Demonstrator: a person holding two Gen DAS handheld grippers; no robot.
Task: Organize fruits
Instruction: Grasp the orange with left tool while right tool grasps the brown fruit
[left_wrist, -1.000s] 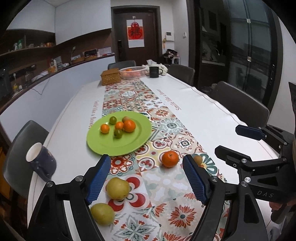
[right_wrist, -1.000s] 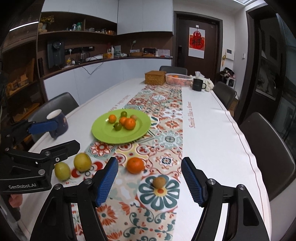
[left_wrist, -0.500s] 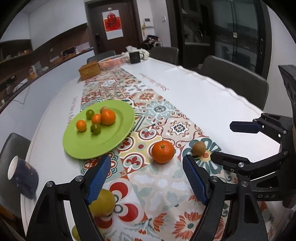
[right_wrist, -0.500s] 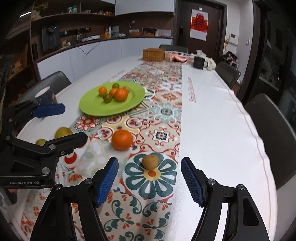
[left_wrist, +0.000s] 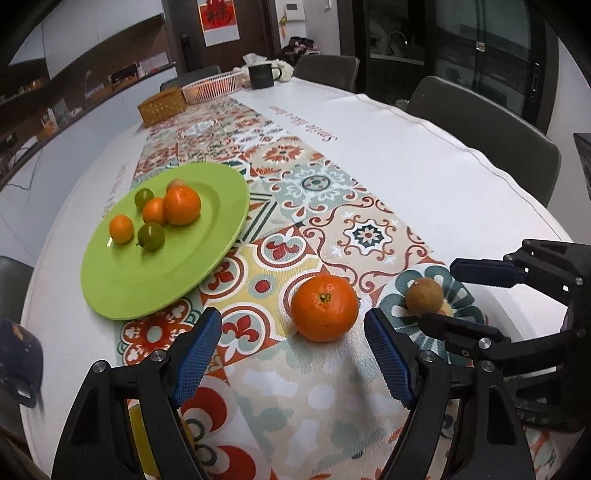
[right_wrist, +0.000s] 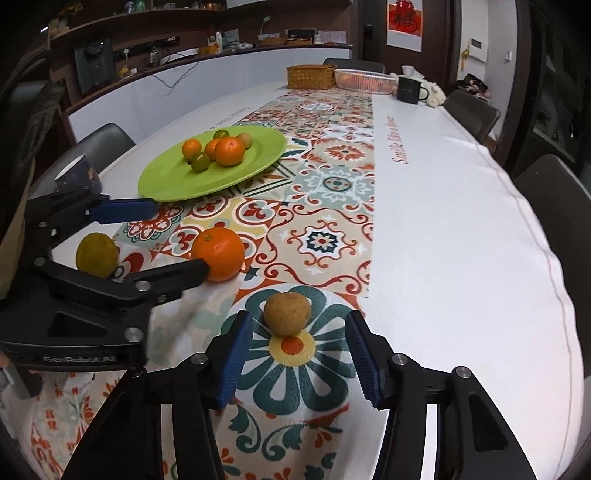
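Note:
An orange (left_wrist: 324, 307) lies on the patterned runner just ahead of my left gripper (left_wrist: 293, 354), which stands open with nothing touching its pads. A small brown fruit (right_wrist: 287, 313) sits on a flower motif between the tips of my right gripper (right_wrist: 299, 350). Its jaws are closing, with a gap on each side of the fruit. The green plate (left_wrist: 155, 295) holds several small orange and green fruits. A yellow fruit (right_wrist: 96, 254) lies behind the left gripper (right_wrist: 181, 238). In the left wrist view the right gripper (left_wrist: 439, 291) straddles the brown fruit (left_wrist: 424, 297).
A dark mug (right_wrist: 79, 175) stands near the table's left edge. At the far end are a wicker basket (right_wrist: 311, 76), a pink basket (right_wrist: 364, 79) and a black mug (right_wrist: 408, 90). Chairs (right_wrist: 554, 192) line the table, and white cloth (right_wrist: 461, 240) lies right of the runner.
Both grippers have come down and closer to the table. The right jaws have narrowed around the brown fruit. The left gripper has shifted from the yellow fruits toward the orange.

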